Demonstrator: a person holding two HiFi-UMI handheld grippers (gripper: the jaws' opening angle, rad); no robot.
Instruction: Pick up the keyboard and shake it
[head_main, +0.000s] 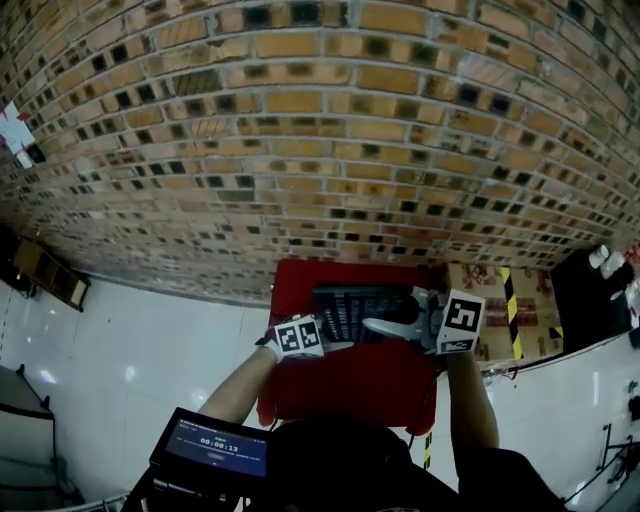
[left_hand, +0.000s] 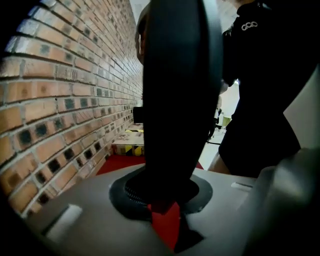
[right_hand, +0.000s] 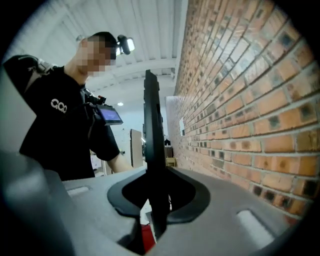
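Observation:
The black keyboard is off the red table, held between both grippers near the brick wall. My left gripper clamps its left end, and my right gripper clamps its right end. In the left gripper view the keyboard rises as a broad dark slab out of the left gripper, whose jaws are shut on it. In the right gripper view it shows as a thin upright edge pinched in the right gripper. The person's dark shirt fills the side of both gripper views.
A brick wall stands right behind the table. A cardboard box with yellow-black tape sits to the table's right, with dark furniture beyond it. White floor lies to the left. A small screen hangs at the person's chest.

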